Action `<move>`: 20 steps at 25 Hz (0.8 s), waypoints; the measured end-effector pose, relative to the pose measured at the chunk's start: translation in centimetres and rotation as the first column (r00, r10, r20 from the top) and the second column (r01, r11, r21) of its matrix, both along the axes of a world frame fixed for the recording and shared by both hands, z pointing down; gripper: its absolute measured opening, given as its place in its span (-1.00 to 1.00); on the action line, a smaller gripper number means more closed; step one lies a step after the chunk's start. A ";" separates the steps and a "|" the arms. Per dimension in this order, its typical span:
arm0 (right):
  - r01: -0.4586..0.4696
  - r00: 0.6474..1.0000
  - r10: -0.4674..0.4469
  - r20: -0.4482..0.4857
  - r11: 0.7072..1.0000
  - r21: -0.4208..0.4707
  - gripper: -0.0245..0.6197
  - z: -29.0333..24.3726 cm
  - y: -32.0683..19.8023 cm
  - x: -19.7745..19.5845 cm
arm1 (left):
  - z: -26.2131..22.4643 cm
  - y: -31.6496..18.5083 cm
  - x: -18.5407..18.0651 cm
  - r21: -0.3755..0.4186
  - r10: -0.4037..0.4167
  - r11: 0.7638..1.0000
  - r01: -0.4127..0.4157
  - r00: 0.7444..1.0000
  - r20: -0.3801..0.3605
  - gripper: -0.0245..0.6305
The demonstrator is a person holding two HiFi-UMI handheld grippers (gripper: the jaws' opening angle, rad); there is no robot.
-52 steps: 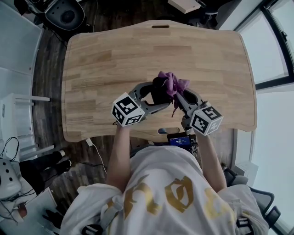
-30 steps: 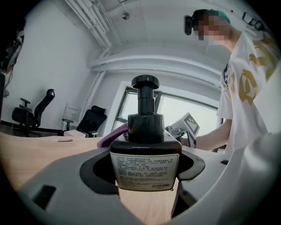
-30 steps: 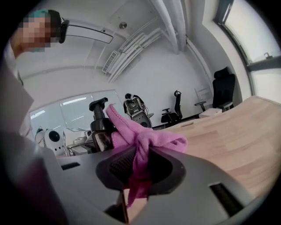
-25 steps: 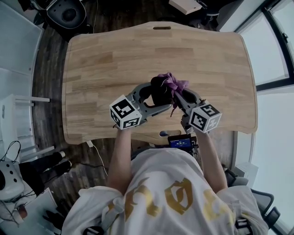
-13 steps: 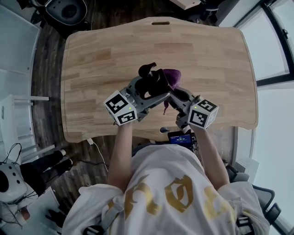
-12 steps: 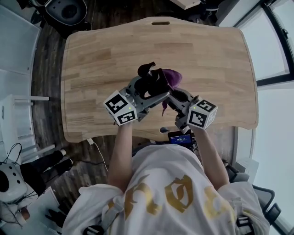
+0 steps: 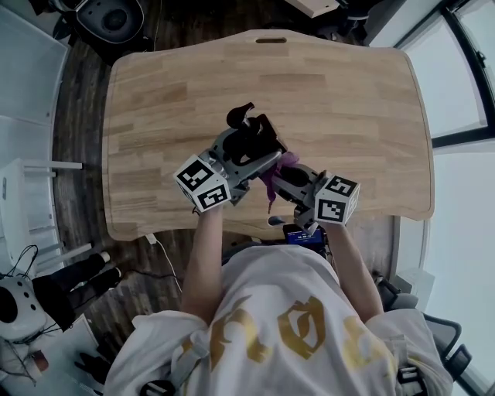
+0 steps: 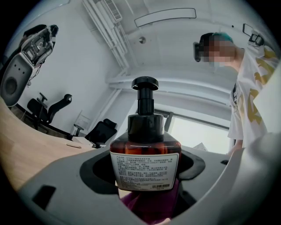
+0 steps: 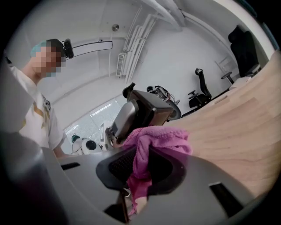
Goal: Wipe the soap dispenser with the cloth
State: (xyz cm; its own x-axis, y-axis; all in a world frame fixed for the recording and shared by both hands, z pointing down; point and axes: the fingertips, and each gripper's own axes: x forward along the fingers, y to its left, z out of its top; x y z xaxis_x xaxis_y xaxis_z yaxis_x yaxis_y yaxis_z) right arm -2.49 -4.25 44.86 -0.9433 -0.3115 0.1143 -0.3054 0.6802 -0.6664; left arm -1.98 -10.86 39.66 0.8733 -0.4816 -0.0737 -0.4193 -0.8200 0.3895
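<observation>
An amber soap dispenser (image 7: 249, 136) with a black pump and a white label is held above the wooden table (image 7: 155, 100), tilted so the pump points away from me. My left gripper (image 7: 254, 148) is shut on its body; in the left gripper view the bottle (image 8: 145, 151) fills the gap between the jaws. My right gripper (image 7: 280, 173) is shut on a purple cloth (image 7: 277, 165), which touches the bottle's base. In the right gripper view the cloth (image 9: 154, 139) bunches out of the jaws, just in front of the left gripper (image 9: 139, 112). The cloth (image 8: 148, 206) shows under the bottle.
The table's near edge (image 7: 232, 228) runs just below both grippers. A small device with a blue screen (image 7: 298, 233) sits at that edge. A black office chair (image 7: 108, 19) stands beyond the far left corner. A window (image 7: 464, 69) is on the right.
The bottle has tipped with its pump swung up and left. The right gripper has drawn the cloth back from the bottle's top down to its base, toward me.
</observation>
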 end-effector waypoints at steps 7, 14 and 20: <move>0.003 0.996 -0.001 0.092 1.000 -0.023 -0.70 0.0 1.0 2.3 | 3.2 -1.5 -1.3 -0.055 -0.095 0.993 0.101 0.989 0.112 0.12; -0.198 0.978 0.200 0.066 0.980 -0.032 -0.71 1.0 -2.0 5.3 | 6.5 -1.3 -1.5 -0.088 -0.096 0.989 0.117 0.972 0.216 0.12; -0.318 0.947 0.319 0.028 0.948 -0.019 -0.71 1.4 -3.9 7.7 | 9.5 -1.4 -1.8 -0.112 -0.113 0.982 0.152 0.948 0.299 0.12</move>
